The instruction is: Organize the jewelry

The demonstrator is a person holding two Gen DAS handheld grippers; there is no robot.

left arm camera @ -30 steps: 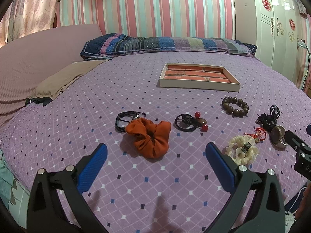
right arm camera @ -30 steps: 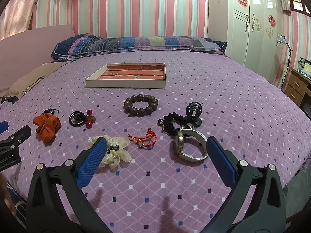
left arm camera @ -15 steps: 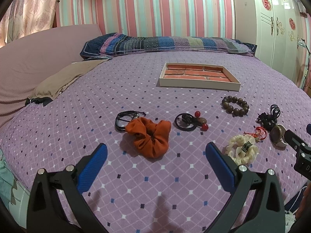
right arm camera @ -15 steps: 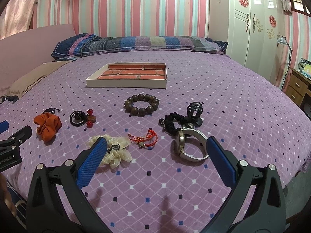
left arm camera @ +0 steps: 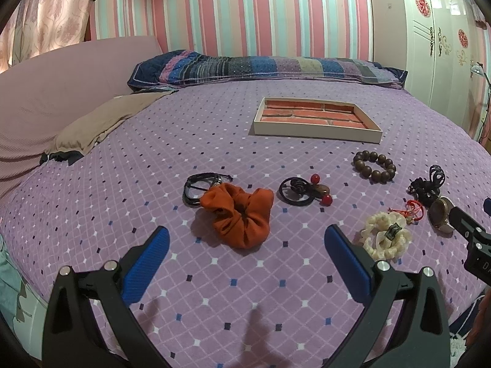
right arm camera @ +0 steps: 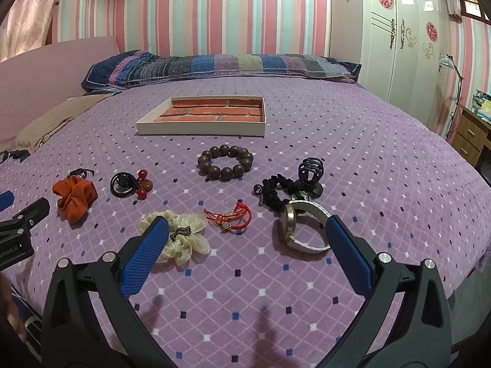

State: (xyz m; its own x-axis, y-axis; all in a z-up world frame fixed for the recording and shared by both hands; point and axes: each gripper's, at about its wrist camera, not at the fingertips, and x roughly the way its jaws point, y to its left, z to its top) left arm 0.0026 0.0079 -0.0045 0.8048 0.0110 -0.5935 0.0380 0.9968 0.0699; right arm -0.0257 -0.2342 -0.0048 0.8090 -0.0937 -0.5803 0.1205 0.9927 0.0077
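The right tool (right arm camera: 245,247) sits slightly nearer the bed (right arm camera: 383,184) than before, with the watch (right arm camera: 302,227) and cream scrunchie (right arm camera: 181,233) lower, toward six o'clock. Nothing else shifts.

"nRobot.AI" on left tongs (right arm camera: 12,250)

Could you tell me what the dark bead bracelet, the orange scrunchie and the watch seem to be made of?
Bead bracelet: probably polished wood, with dark brown, softly glossy round beads. Orange scrunchie: matte woven fabric, gathered into soft folds. Watch: a metallic-looking case with a pale strap, possibly leather or fabric; the pictures leave that open.
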